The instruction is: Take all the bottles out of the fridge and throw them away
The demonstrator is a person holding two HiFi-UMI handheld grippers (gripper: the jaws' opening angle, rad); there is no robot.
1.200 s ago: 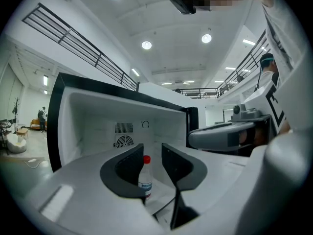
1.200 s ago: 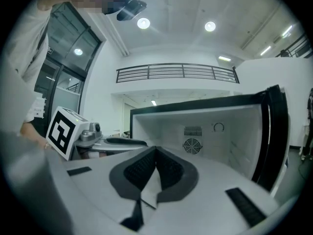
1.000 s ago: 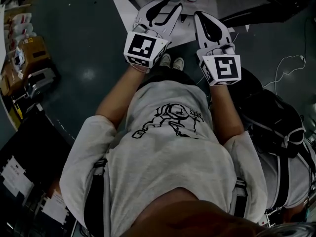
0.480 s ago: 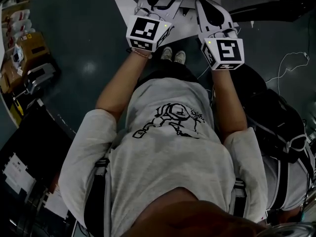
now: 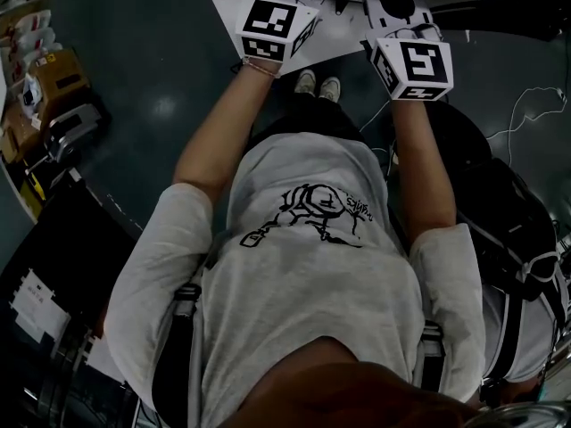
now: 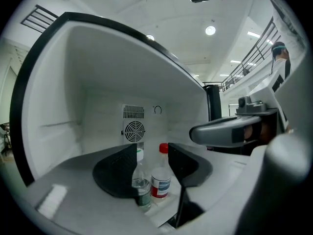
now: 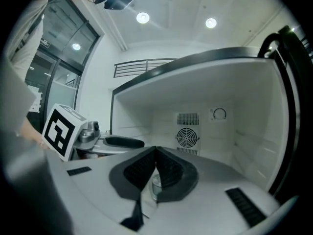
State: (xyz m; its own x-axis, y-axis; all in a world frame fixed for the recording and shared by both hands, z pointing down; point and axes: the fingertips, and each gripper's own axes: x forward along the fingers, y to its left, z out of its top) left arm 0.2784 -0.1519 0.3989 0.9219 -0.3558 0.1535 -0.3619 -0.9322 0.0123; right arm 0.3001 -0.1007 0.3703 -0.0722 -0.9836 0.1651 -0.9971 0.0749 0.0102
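Thin clear plastic: green-capped bottle [image 6: 142,187] and red-capped bottle [image 6: 160,178] stand on the fridge [image 6: 93,97] floor, six o'clock of the fan [image 6: 134,130]; probably light, crushable, tippy. Left gripper [image 6: 152,150] jaws have just been opening, bottles in the gap untouched; right gripper [image 7: 155,151] jaws pressed together. I'd grip mid-body.

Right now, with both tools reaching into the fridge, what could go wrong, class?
1. The left tool, its jaws just opening, frames the pale-capped bottle and red-capped bottle together, touching neither. They stand side by side, so closing might pinch both or topple one.
2. The right tool is shut and aimed at a bottle; advancing like this could knock it over.
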